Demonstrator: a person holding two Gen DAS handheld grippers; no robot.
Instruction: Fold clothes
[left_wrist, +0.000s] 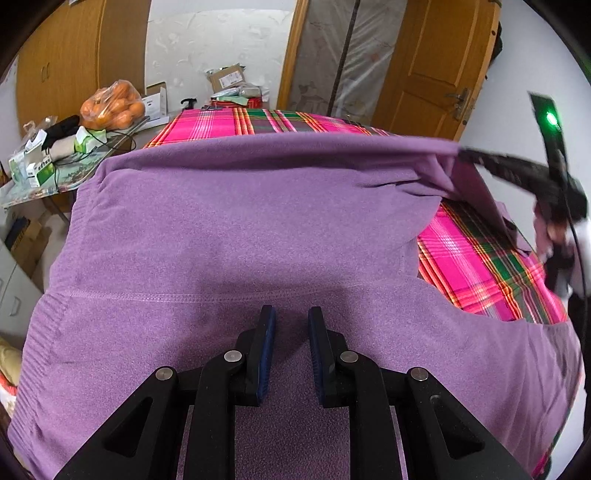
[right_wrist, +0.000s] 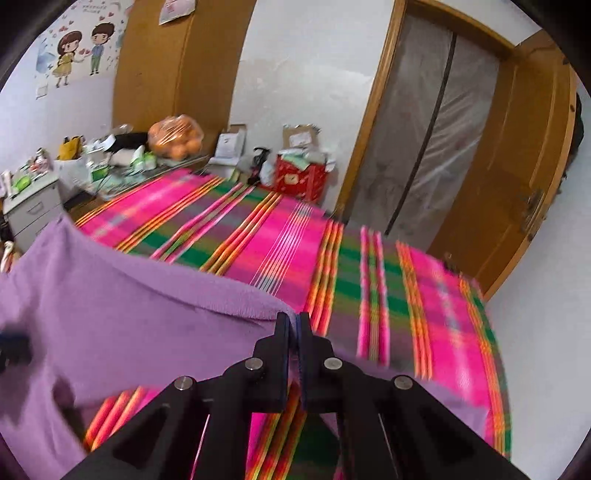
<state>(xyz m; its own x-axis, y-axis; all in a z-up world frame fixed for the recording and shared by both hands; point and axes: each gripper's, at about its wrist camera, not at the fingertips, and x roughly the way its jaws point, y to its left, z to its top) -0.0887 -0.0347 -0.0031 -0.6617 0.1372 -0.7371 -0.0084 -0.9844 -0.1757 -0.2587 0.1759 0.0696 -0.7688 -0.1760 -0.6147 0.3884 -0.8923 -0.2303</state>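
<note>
1. Your right gripper (right_wrist: 294, 325) is clamped on the far edge of the purple top (left_wrist: 236, 229), lifting it off the plaid sheet (right_wrist: 388, 295).
2. Your left gripper (left_wrist: 291, 317) hangs over the top, jaws narrowly apart, gripping nothing.

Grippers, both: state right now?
Left gripper: partly open, fingers resting on the purple garment, no cloth visibly pinched.
Right gripper: shut on the purple garment's edge, lifting it.
</note>
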